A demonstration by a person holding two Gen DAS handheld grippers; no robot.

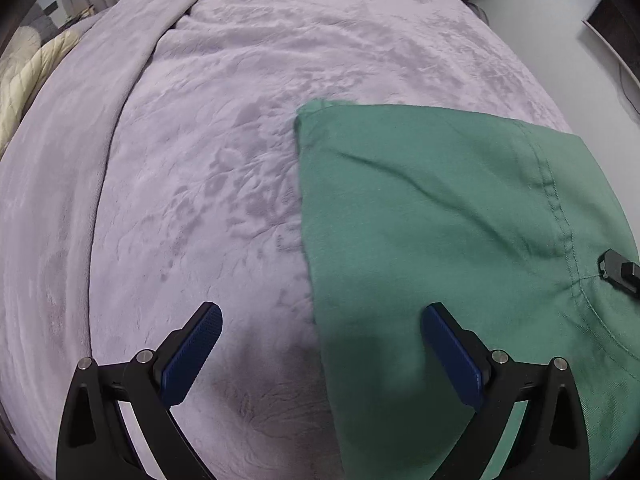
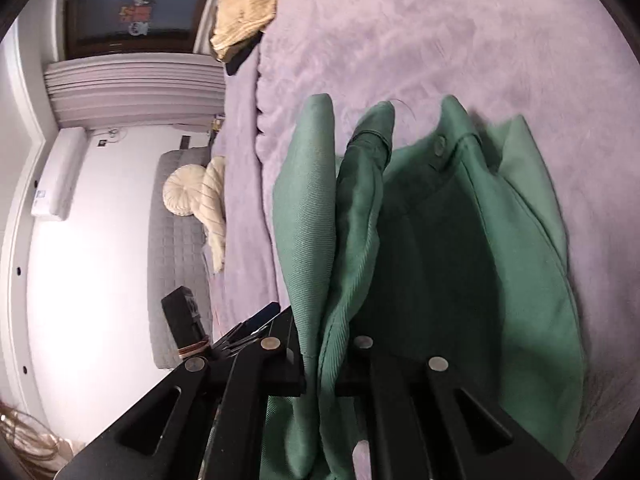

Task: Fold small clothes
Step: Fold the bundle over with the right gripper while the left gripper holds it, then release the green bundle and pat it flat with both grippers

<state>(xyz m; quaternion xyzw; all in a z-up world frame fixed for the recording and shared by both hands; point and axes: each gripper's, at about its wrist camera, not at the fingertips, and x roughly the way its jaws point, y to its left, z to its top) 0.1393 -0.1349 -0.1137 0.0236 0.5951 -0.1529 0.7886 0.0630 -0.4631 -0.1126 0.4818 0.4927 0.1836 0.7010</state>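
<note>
Closest in the left wrist view, the left gripper (image 1: 320, 356) points down at the bed with its two blue-padded fingers (image 1: 192, 354) spread wide apart and nothing between them. One finger hangs over bare bedding, the other over the near edge of a green garment (image 1: 460, 240).

The green garment lies on a lilac plush blanket (image 1: 200, 160), filling the lower right of this view. Its straight left edge runs up from between the fingers to a corner further away. A stitched seam curves down its right side. At the right edge of the view, a small black part of the other tool (image 1: 620, 270) sits at the seam, where the cloth puckers.

In the right wrist view, the right gripper (image 2: 322, 364) is clamped together on a bunch of the green garment, and folds of cloth stand up out of its black jaws. Beyond the grip, the rest of the garment spreads over the blanket, dark inside and paler along its curved hem, with a round button (image 2: 440, 145) at its far end.

Further off, a tan ribbed cloth (image 2: 248, 8) rests at the far edge of the bed. A round cream cushion (image 2: 184, 190) leans on a grey quilted headboard (image 2: 172, 280). Past that are a white wall, a white air conditioner (image 2: 60, 176) and a dark window (image 2: 136, 8).
</note>
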